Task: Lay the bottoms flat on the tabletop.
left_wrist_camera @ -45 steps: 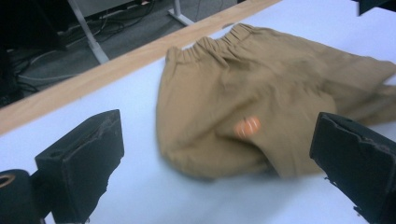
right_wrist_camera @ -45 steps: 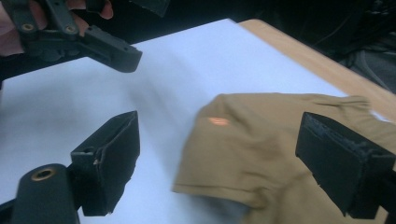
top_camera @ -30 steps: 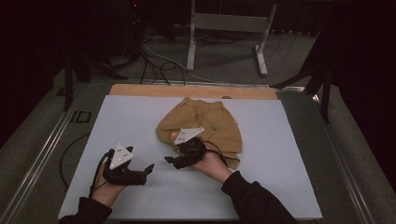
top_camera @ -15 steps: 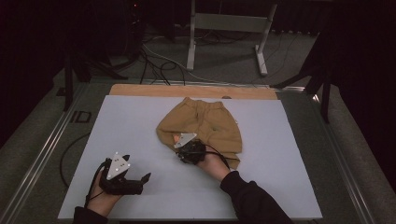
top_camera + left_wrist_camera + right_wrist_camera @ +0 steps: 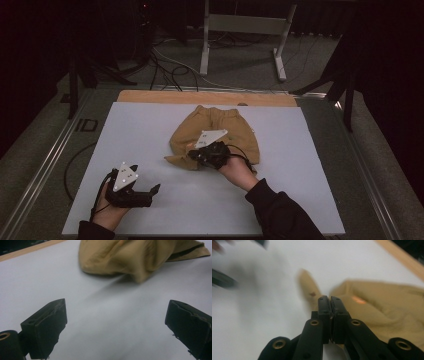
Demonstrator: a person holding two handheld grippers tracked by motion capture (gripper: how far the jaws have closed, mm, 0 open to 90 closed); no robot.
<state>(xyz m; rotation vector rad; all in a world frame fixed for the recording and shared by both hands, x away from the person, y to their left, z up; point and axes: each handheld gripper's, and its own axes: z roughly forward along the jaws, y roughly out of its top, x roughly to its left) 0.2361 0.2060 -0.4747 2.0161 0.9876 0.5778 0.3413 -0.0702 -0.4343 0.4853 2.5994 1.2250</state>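
Observation:
A pair of tan shorts point(image 5: 220, 127) lies on the white table top point(image 5: 310, 190), toward the far middle. My right gripper point(image 5: 192, 155) is at the shorts' near left hem. Its jaws have just been closing and now stand pressed together, shut on a fold of the tan cloth point(image 5: 382, 302), as the right gripper point(image 5: 329, 300) view shows close up. That hem hangs slightly lifted off the table. My left gripper point(image 5: 155, 189) rests near the front left of the table, open and holding nothing. In the left gripper point(image 5: 117, 322) view the shorts point(image 5: 130, 257) lie well ahead of the wide-apart jaws.
A wooden strip point(image 5: 200, 96) borders the table's far edge. Beyond it stand a metal frame point(image 5: 240, 25) and loose cables point(image 5: 165, 65) on the floor. A metal rail point(image 5: 45, 165) runs along the table's left side.
The right gripper's jaws have shut on the shorts' near left hem and risen a little with it. The left hand has barely shifted.

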